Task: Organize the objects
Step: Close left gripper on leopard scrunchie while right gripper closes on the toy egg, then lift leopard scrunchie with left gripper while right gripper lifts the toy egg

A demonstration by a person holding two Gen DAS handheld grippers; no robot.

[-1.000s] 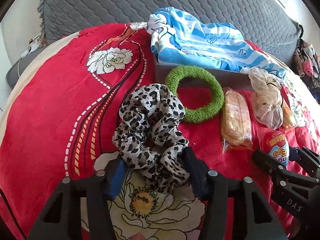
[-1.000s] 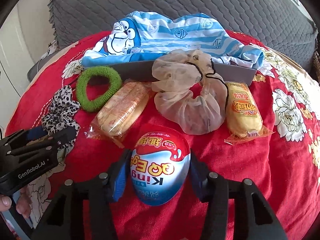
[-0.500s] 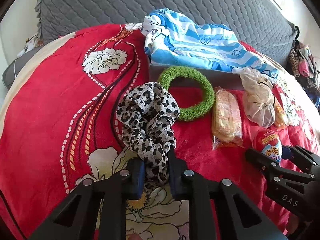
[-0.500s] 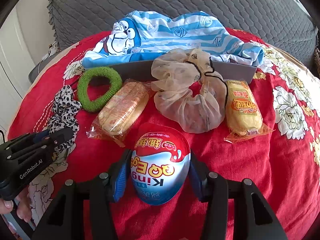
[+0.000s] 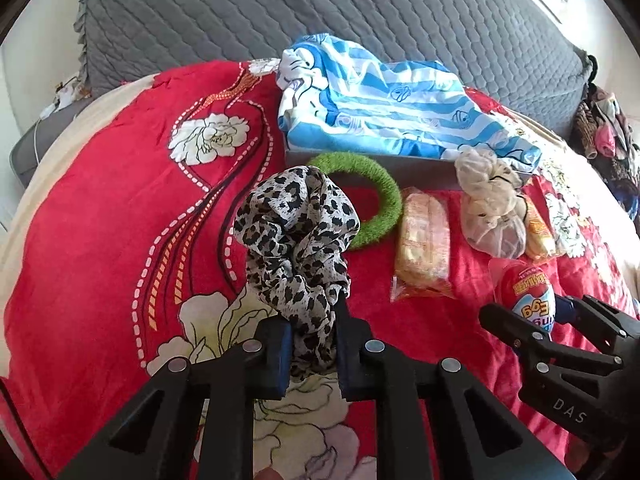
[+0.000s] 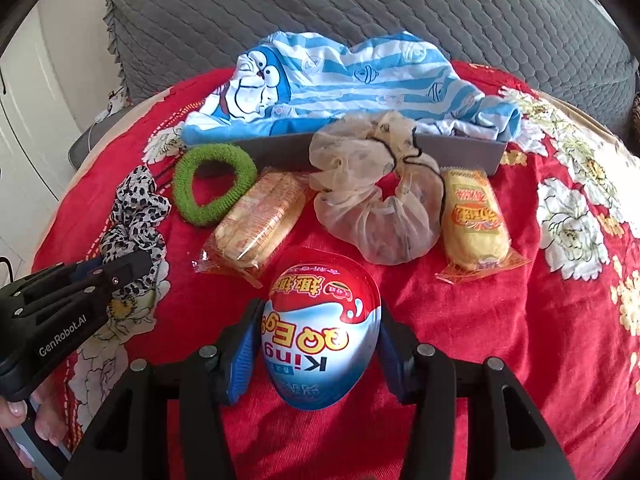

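Note:
My left gripper (image 5: pixel 312 316) is shut on the lower end of a leopard-print scrunchie (image 5: pixel 296 232), which hangs bunched up just above the red floral blanket (image 5: pixel 100 240). In the right wrist view the same scrunchie (image 6: pixel 134 216) shows at the left, in the left gripper (image 6: pixel 120 268). My right gripper (image 6: pixel 318 320) is shut on a red, white and blue chocolate egg (image 6: pixel 320 344), with a blue pad against each side. The egg rests low on the blanket. A green scrunchie (image 6: pixel 212 188) and a sheer beige scrunchie (image 6: pixel 372 200) lie farther back.
Two wrapped snack cakes (image 6: pixel 256 224) (image 6: pixel 476 224) lie either side of the beige scrunchie. Behind them stands a low grey tray (image 6: pixel 460 148) draped with a blue striped cartoon cloth (image 6: pixel 340 88). A grey quilted cushion (image 6: pixel 360 8) closes the back. Fingers show at the lower left.
The left gripper's jaws closed on the leopard scrunchie, then raised it off the blanket a little. The right gripper stayed still around the egg.

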